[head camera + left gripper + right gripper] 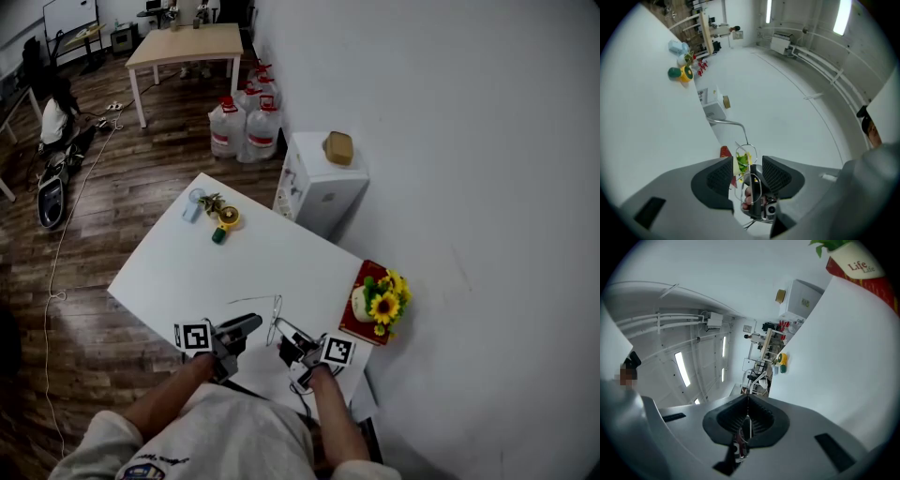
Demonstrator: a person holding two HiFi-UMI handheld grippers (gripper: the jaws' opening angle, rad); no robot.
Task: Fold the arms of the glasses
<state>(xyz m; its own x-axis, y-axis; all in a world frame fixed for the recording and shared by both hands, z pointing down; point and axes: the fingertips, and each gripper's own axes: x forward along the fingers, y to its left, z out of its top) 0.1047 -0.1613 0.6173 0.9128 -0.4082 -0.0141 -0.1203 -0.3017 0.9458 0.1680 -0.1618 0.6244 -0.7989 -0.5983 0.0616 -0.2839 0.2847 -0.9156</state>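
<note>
The thin wire-frame glasses (277, 309) are held just above the near end of the white table (187, 272). My right gripper (286, 342) is shut on the frame's near side; in the right gripper view the wire (749, 425) runs between the closed jaws of the right gripper (747, 404). My left gripper (251, 324) comes in from the left with its jaws apart. In the left gripper view the lens rims (749, 152) stand between the pads of the left gripper (746, 165) without being pressed. One arm (727, 122) sticks out, unfolded. The right gripper (757, 199) shows behind the rims.
A pot of sunflowers (380, 302) sits on a red book (349, 328) at the table's right edge by the wall. A yellow-green toy (225, 220) and a blue object (194, 202) lie at the far corner. A white cabinet (319, 183) and water bottles (246, 122) stand beyond.
</note>
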